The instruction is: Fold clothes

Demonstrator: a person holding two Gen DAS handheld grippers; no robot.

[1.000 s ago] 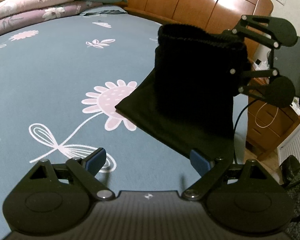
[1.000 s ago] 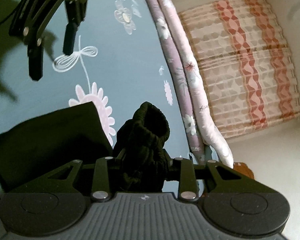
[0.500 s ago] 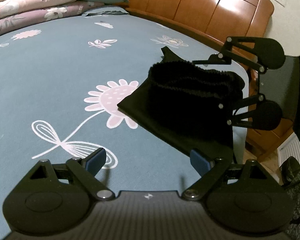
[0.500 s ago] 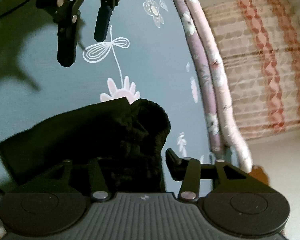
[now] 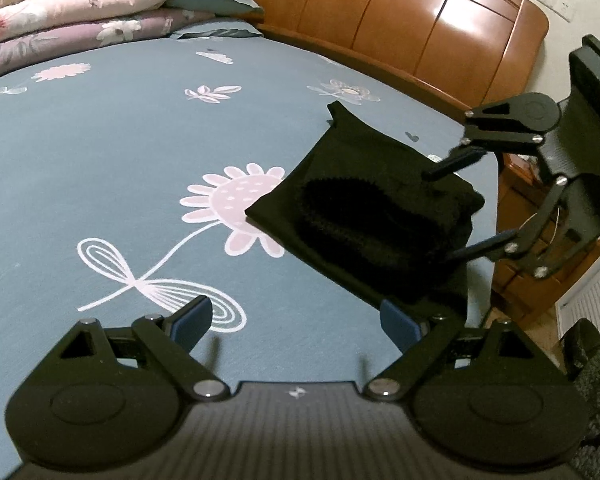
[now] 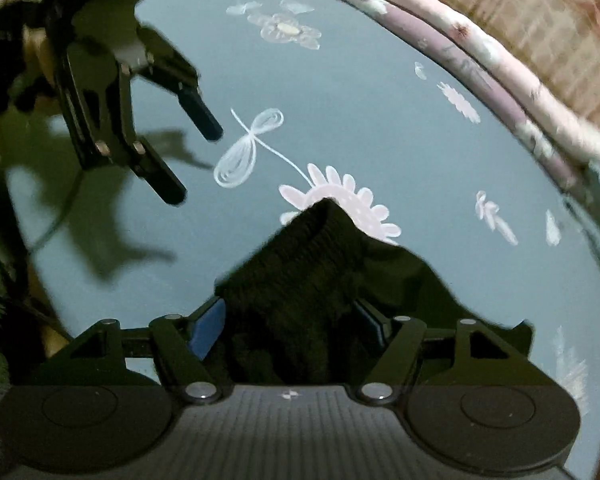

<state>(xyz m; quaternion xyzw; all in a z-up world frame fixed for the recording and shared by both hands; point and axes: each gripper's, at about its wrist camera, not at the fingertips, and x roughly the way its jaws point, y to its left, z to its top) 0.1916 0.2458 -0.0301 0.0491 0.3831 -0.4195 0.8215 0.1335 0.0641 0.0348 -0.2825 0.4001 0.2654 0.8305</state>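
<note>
Garment: the black garment (image 5: pixel 364 208) lies folded on the bed (image 5: pixel 100 152) near its edge, the ribbed part (image 6: pixel 296 256) turned on top.
Right hand-held gripper (image 6: pixel 288 320): fingers spread, the ribbed cloth between them; I judge it is not pinched now.
Left hand-held gripper (image 5: pixel 296 320): fingers spread and empty, hovering just beside the near edge of the garment.
Risk one: if the right hand-held gripper pulls back low, a finger may catch the knit and open the fold.
Risk two: the garment is near the edge of the bed, so a push toward that side may make it slide off.
Risk three: the two hand-held grippers are near; they may hit each other.
</note>
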